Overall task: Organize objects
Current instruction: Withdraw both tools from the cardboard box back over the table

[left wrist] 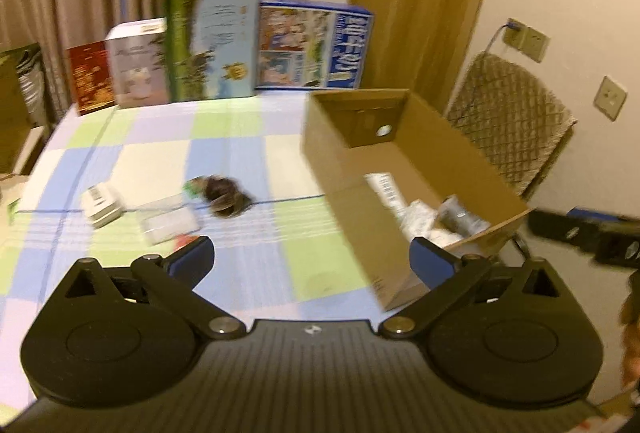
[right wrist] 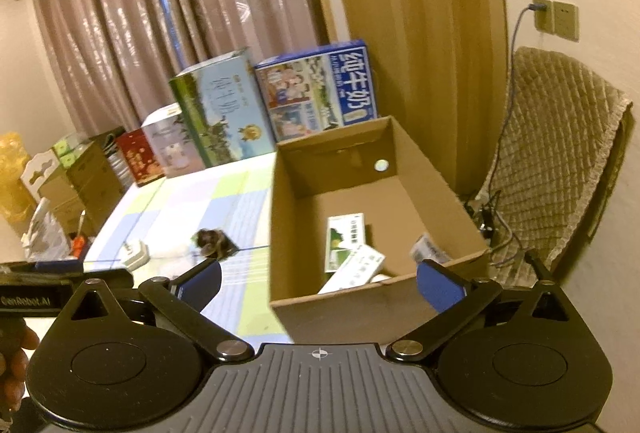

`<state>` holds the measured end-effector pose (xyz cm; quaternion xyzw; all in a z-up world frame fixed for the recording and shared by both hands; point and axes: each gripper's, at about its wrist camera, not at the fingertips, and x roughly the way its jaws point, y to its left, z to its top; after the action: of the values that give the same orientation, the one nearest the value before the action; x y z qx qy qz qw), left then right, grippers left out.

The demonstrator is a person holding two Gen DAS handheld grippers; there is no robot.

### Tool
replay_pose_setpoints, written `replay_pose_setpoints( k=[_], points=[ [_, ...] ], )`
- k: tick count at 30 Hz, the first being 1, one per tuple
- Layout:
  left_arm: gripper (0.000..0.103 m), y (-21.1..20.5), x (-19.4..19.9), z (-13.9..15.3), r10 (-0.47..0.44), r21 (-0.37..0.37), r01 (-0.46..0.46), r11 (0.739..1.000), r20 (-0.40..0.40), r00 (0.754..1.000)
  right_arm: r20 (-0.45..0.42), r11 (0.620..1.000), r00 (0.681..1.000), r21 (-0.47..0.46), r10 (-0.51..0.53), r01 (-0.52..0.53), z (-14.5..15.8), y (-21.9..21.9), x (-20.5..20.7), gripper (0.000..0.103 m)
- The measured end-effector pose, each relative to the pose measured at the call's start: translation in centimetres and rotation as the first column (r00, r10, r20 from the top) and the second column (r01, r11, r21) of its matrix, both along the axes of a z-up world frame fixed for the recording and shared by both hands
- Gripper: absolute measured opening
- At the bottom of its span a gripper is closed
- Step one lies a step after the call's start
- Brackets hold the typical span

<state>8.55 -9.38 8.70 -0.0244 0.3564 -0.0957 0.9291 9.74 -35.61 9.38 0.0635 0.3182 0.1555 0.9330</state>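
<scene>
Plainly wide open and empty, the left gripper [left wrist: 312,257] as seen from the left wrist: blue pads spread apart, nothing between them. Ahead and left of its left finger, on the checked tablecloth [left wrist: 240,153]: a white boxy item with a barcode [left wrist: 102,205], a flat clear packet [left wrist: 168,219] just beside it, and further on, near straight ahead, a dark fuzzy clump [left wrist: 226,197] (too blurred to name; possibly hair or fur). Ahead and to the right of the claw, the cardboard box [left wrist: 352,201], open-topped, already holding several pale items. Judged by looks: clump soft, light, compressible, best pinched across its bulk; white item rigid and light, best taken across its narrow sides; clear packet flat and likely slippery, needing an edge pinch with one finger slid underneath. At far right, the right gripper [left wrist: 584,237] poking in.

Likewise spread and empty, the right gripper [right wrist: 318,281] from the right wrist. Directly ahead and close, the cardboard box [right wrist: 340,309], inside it a green-and-white carton [right wrist: 344,241], a white carton [right wrist: 356,269] leaning on it, and a small pale packet [right wrist: 430,253] toward the right finger. Left of the left finger, further out: the fuzzy clump [right wrist: 210,241] and white item [right wrist: 136,253]. At left edge, the other gripper body [right wrist: 48,289] and a hand [right wrist: 14,369] below it. Cartons probably stiff, light, easy across the short faces.
</scene>
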Motion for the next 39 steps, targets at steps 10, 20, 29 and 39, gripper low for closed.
replay_pose_setpoints(
  k=[10,20,29,39],
  points=[
    [0.102,9.3,-3.5,-0.8,0.17,0.049,-0.17,0.984,0.001,0.985,0.013,0.997,0.997,0.008,0.074,-0.074,-0.1,4.2,-1.8,0.101],
    [0.102,13.5,-4.0,-0.7,0.227,0.049,-0.228,0.973,0.009,0.974,0.014,0.985,0.985,-0.012,0.173,-0.173,-0.7,9.6,-2.2,0.101],
    [0.102,16.0,-2.4,-1.6,0.243,0.075,-0.245,0.967,0.039,0.969,-0.007,0.973,0.974,-0.024,0.228,-0.228,-2.4,13.5,-1.0,0.101],
    [0.102,18.4,1.1,-4.2,0.305,0.069,-0.306,0.95,0.022,0.952,-0.043,0.964,0.964,-0.041,0.262,-0.263,-5.5,17.7,2.1,0.101]
  ],
)
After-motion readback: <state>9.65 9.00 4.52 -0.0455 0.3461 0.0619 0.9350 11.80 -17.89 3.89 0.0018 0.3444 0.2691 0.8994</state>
